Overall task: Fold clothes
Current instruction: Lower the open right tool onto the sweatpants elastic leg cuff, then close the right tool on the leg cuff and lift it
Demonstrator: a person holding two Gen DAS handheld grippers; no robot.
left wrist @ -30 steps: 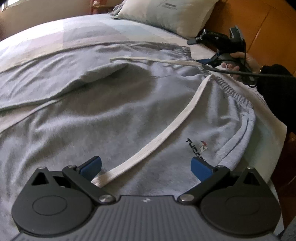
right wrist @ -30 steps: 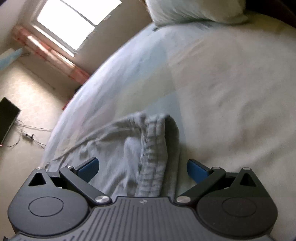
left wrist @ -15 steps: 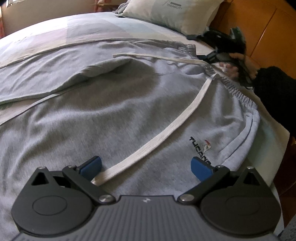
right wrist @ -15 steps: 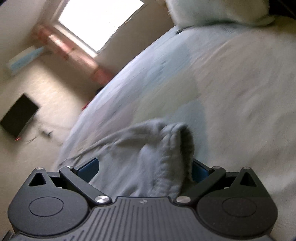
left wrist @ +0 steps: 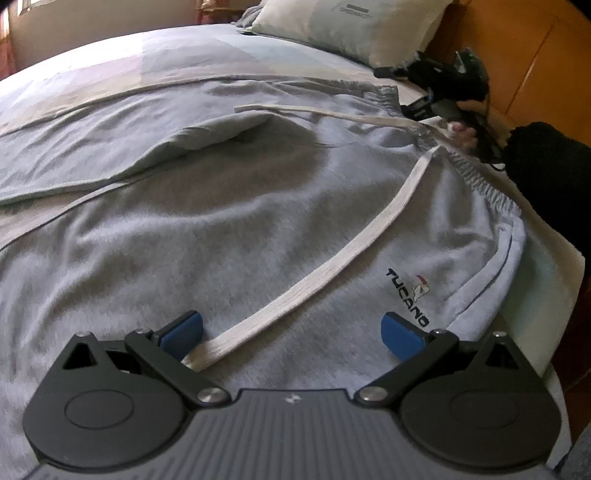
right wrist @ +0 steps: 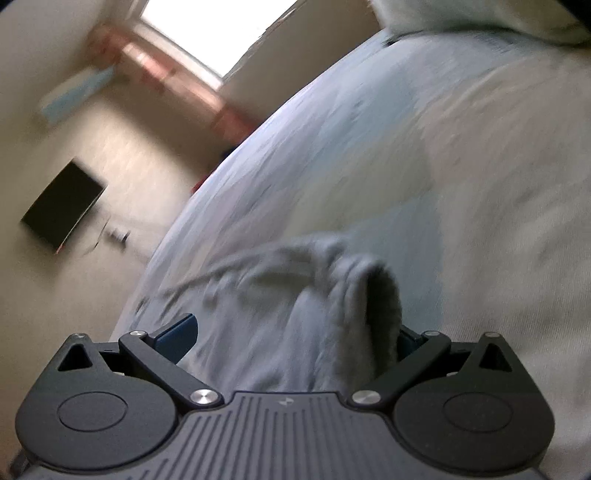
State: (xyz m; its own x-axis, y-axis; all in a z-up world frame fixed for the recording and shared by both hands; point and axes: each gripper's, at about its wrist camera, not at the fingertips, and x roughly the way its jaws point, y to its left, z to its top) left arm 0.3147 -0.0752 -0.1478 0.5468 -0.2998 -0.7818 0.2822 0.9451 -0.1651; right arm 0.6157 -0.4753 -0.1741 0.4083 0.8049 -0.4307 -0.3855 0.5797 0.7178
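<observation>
1. Two grippers work on one pair of grey sweatpants (left wrist: 258, 229), which lies spread flat across the bed (left wrist: 155, 51), waistband toward the headboard side so the legs can be brought together

2. Left gripper (left wrist: 291, 330) hovers low over the hip area near the printed logo (left wrist: 408, 295), jaws apart and holding nothing; the white drawstring (left wrist: 332, 266) runs between its fingers, likely lying loose there

3. Right gripper (right wrist: 295, 341) is at the far corner of the waistband (right wrist: 354, 295), where a bunched hump of cloth rises between its jaws; they look apart, yet heavy blur and the cloth hiding one pad mean I cannot tell whether they pinch it

4. My judgement: each gripper sits at a waistband end so the pants can be lifted evenly; the loose drawstring could get folded in crooked

5. Pillow (left wrist: 343, 26) rests well apart
</observation>
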